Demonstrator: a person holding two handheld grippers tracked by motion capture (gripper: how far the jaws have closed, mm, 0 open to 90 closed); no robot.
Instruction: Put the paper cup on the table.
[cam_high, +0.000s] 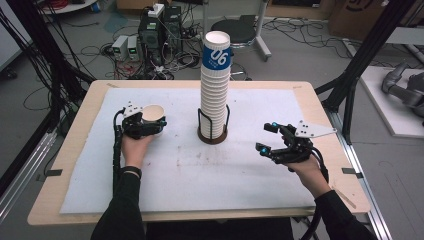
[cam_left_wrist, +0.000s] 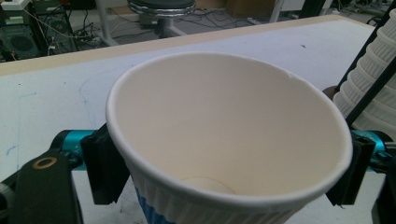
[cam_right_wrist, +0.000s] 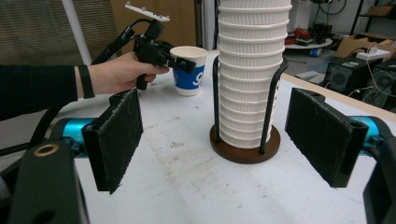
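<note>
Single paper cup (cam_high: 153, 114) stands upright on the worktop (cam_high: 75, 165), mouth up, long axis vertical, on the left half of the white mat (cam_high: 200, 175). White ribbed wall with a blue band low down; inside looks empty.

Left tongs (cam_high: 150, 122) straddle it just below the rim, coming in level from the person's side. In the left gripper view one black pad (cam_left_wrist: 105, 170) sits at each side of the cup (cam_left_wrist: 229, 140). The pads look right at the wall, but I can't tell whether they press or have just let go: jaws roughly half spread, no visible crush in the rim. Left hand (cam_high: 134, 149) is right behind them.

To the cup's right, well apart, is the tall stack of nested cups (cam_high: 215, 90) in its wire holder (cam_high: 212, 132) at mid-worktop, stack axis also vertical, top cup showing a blue "06" label.

Right tongs (cam_high: 276, 142) hover further right of the stack, about half open, nothing between the pads. The right gripper view looks straight at the stack (cam_right_wrist: 250, 70), with the lone cup (cam_right_wrist: 189, 70) and the left tongs (cam_right_wrist: 180, 58) beyond it.

Key relation: the lone cup lies left of the stack, inside the left tongs; the right tongs have the stack between them and it. My read: any move of this cup belongs to the left hand, and a return to the stack means lifting well above the top cup.
</note>
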